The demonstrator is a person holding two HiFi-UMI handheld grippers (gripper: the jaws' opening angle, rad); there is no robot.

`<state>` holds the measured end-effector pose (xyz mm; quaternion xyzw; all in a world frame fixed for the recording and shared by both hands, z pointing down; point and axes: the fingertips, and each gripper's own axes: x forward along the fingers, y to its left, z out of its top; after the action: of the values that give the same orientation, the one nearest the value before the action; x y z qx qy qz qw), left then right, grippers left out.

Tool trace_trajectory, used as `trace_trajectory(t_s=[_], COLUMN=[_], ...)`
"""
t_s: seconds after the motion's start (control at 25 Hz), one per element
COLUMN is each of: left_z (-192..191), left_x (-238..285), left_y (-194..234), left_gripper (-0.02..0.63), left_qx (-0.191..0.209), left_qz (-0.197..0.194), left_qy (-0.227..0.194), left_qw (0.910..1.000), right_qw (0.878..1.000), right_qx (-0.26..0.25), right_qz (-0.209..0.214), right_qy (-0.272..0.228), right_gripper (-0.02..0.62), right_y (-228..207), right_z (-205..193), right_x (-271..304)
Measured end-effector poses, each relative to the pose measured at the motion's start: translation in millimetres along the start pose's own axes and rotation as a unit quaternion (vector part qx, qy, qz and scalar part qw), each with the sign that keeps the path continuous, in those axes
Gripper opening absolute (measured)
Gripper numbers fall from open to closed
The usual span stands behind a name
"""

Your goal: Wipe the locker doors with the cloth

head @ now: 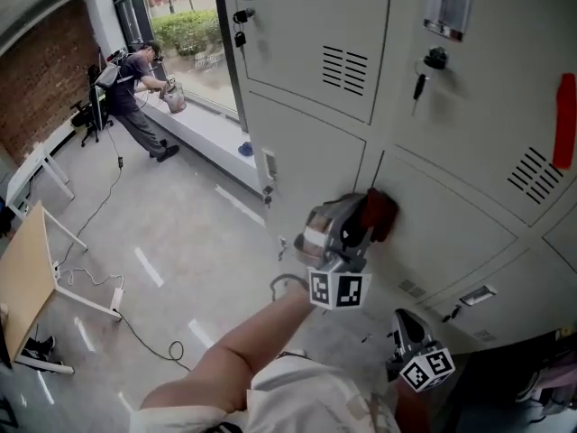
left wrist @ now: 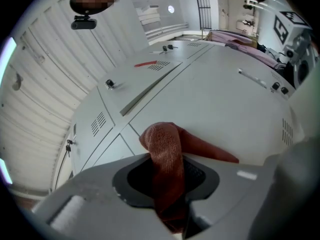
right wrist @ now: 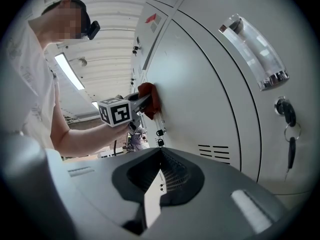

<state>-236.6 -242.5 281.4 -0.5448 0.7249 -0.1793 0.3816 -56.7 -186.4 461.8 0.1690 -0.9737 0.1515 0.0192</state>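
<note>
Left gripper (head: 359,222) clamped on the red cloth (head: 381,211), which is pressed flat against a grey metal locker door (head: 451,242). Right gripper (right wrist: 160,156), jaws together with nothing between them, beside the lockers. Pale glossy floor (head: 171,233); brick wall (head: 36,70); window (head: 185,16).

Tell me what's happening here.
A person works with two handheld grippers. The left gripper is clamped on a red cloth and presses it against a grey locker door. The right gripper hangs lower, fingers together, holding nothing. Another person stands by the window in the background.
</note>
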Motion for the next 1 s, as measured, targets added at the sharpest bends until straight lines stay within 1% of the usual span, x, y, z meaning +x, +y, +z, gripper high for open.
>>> trace_trajectory(t_s=[0.12,0.32,0.48,0.64,0.68,0.8,0.88,1.0], left_z=[-9,0,18,25,27,40,47,62], left_x=[2,6,7,6,5,4,5,8], left_y=[18,29,21,27,23,1,-5,-8], left_gripper=[0.115,0.114,0.114,0.112,0.111,0.107,0.107,0.109], left_qx=[-0.025,-0.029,-0.039,-0.035,-0.036,-0.044,-0.046,-0.036], left_qz=[0.020,0.034,0.028,0.034,0.030,0.008,0.000,-0.006], left_qy=[0.008,0.002,-0.014,-0.023,-0.024,-0.033,-0.038,-0.052], left_qw=[0.9995,0.9990,0.9988,0.9985,0.9986,0.9985,0.9982,0.9980], right_qw=[1.000,1.000,1.000,1.000,1.000,1.000,1.000,1.000], right_qx=[-0.001,-0.004,-0.006,-0.012,-0.009,-0.005,-0.008,-0.014], right_qz=[-0.001,0.004,-0.002,0.020,0.019,-0.004,-0.012,-0.014], right_qy=[0.002,-0.001,-0.005,-0.009,-0.009,-0.012,-0.015,-0.016], right_gripper=[0.008,0.008,0.008,0.008,0.008,0.008,0.008,0.008], right_y=[-1,-2,-2,1,2,-2,-4,-6], right_z=[0,4,5,7,6,3,4,9], right_x=[3,9,2,18,16,-6,-12,-15])
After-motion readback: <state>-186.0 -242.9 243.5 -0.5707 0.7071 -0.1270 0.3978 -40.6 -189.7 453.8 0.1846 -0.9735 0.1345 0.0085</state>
